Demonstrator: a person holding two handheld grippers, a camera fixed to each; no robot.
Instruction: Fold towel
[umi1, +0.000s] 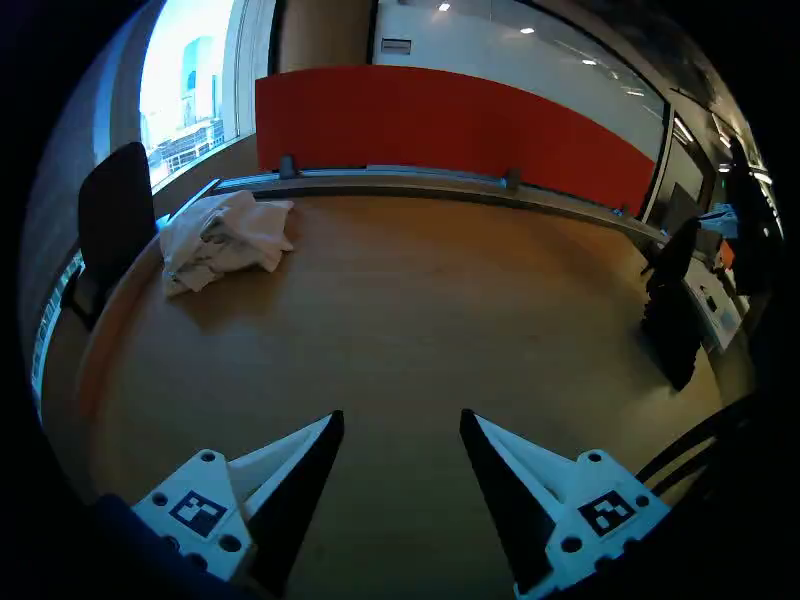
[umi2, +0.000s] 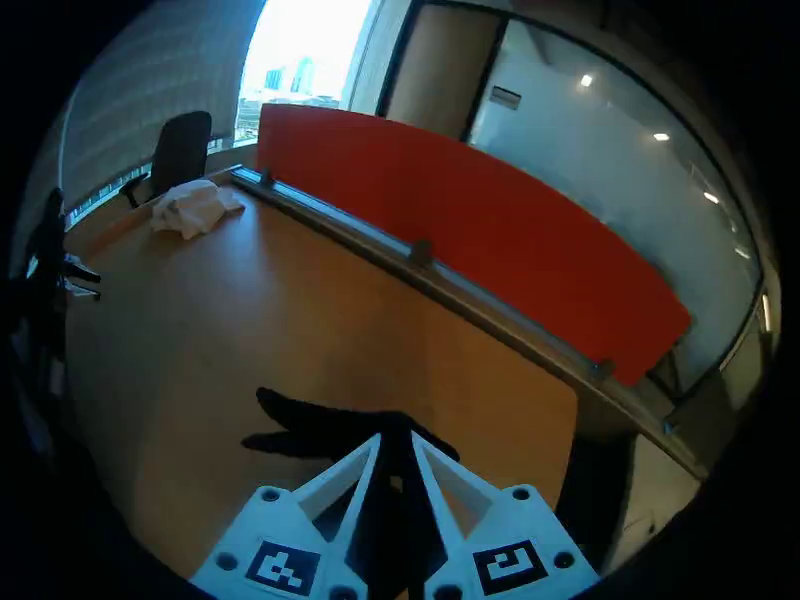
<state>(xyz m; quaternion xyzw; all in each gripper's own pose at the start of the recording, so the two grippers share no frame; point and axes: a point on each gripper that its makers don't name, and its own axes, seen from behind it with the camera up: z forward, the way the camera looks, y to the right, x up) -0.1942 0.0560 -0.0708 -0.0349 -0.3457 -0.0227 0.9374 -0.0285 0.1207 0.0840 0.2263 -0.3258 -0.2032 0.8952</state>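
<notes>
Left gripper (umi1: 400, 415) hangs over the wooden table (umi1: 430, 300), jaws wide apart with bare tabletop between them; towel (umi1: 225, 240) lies crumpled in a white heap at the left end of the red divider (umi1: 450, 125), just in front of its metal rail, well apart from the gripper; black chair (umi1: 115, 215) stands past the table edge beside the towel; second dark chair (umi1: 672, 300) off the divider's right end. Right gripper view: right gripper (umi2: 395, 440) low over the table (umi2: 200, 320), jaws drawn almost together, only a thin dark gap; dark shadow-like shape (umi2: 320, 425) on the wood at the tips; towel (umi2: 195, 208) far off at the divider's (umi2: 470, 220) window end, chair (umi2: 180, 145) behind it.
</notes>
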